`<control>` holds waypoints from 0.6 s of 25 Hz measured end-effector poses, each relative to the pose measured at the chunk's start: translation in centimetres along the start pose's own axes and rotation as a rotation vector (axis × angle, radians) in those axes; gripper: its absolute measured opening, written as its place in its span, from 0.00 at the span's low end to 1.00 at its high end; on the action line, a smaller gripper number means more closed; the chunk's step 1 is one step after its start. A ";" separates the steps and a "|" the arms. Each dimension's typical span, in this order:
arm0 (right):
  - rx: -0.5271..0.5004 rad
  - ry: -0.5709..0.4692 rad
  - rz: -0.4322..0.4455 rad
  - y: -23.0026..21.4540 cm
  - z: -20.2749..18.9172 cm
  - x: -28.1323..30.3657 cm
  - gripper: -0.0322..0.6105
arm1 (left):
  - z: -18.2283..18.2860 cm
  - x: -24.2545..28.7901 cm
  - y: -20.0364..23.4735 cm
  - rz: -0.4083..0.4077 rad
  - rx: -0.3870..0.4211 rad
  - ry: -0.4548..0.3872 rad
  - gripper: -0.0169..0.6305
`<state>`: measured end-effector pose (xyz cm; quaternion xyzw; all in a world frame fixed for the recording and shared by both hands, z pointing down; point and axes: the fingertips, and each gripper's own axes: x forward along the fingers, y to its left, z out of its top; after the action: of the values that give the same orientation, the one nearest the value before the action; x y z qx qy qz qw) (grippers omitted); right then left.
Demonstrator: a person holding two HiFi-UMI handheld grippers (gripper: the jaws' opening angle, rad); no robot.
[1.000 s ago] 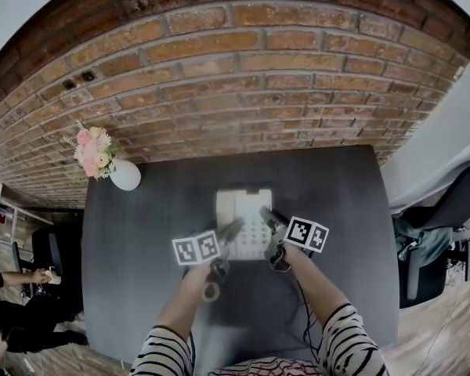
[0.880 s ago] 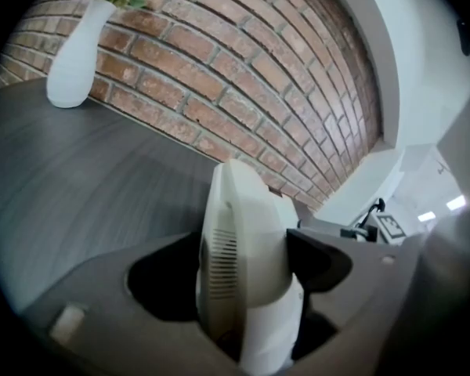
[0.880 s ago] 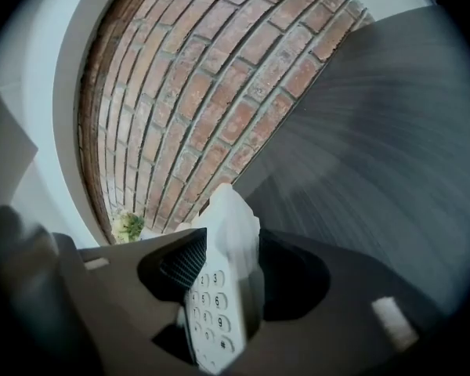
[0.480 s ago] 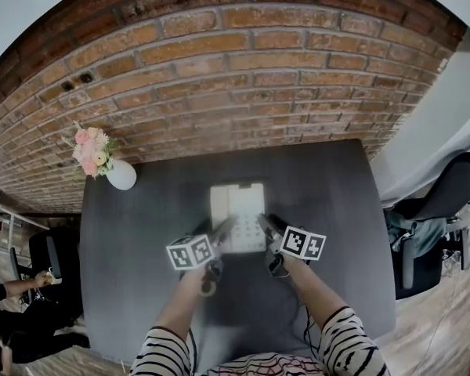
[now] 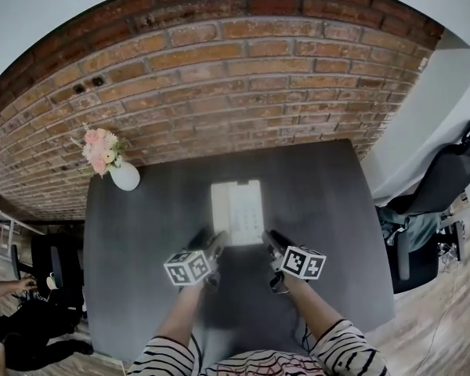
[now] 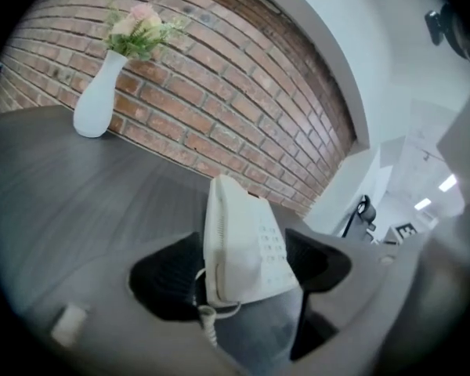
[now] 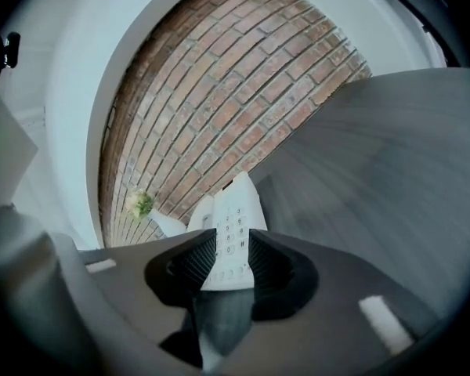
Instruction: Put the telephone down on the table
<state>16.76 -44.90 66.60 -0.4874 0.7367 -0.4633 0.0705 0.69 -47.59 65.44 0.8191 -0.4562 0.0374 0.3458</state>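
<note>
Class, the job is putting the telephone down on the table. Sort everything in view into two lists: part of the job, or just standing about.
Part of the job: telephone, lying flat; table; left gripper, open; right gripper, jaws just been closing, nothing between them.

Just standing about: vase of flowers; brick wall; office chair.

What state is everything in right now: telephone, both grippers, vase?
Telephone: flat on the table, keypad up, handset seated, not gripped.
Left gripper: open, holding nothing.
Right gripper: open, jaws have just been closing, gripping nothing.
Vase: upright, flowers in it.
</note>
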 end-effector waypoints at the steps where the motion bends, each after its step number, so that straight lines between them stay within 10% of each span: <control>1: -0.001 -0.003 -0.001 0.3 -0.5 -0.6 0.24 | -0.2 -0.7 -0.3 -0.002 0.009 -0.003 0.55; 15: -0.087 -0.076 -0.004 6.6 -7.3 -9.4 0.05 | -4.5 -12.1 -5.8 -0.056 0.144 -0.058 0.20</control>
<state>13.20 -32.47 62.42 -0.5085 0.7520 -0.4124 0.0762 -0.72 -34.15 61.16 0.8550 -0.4389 0.0367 0.2738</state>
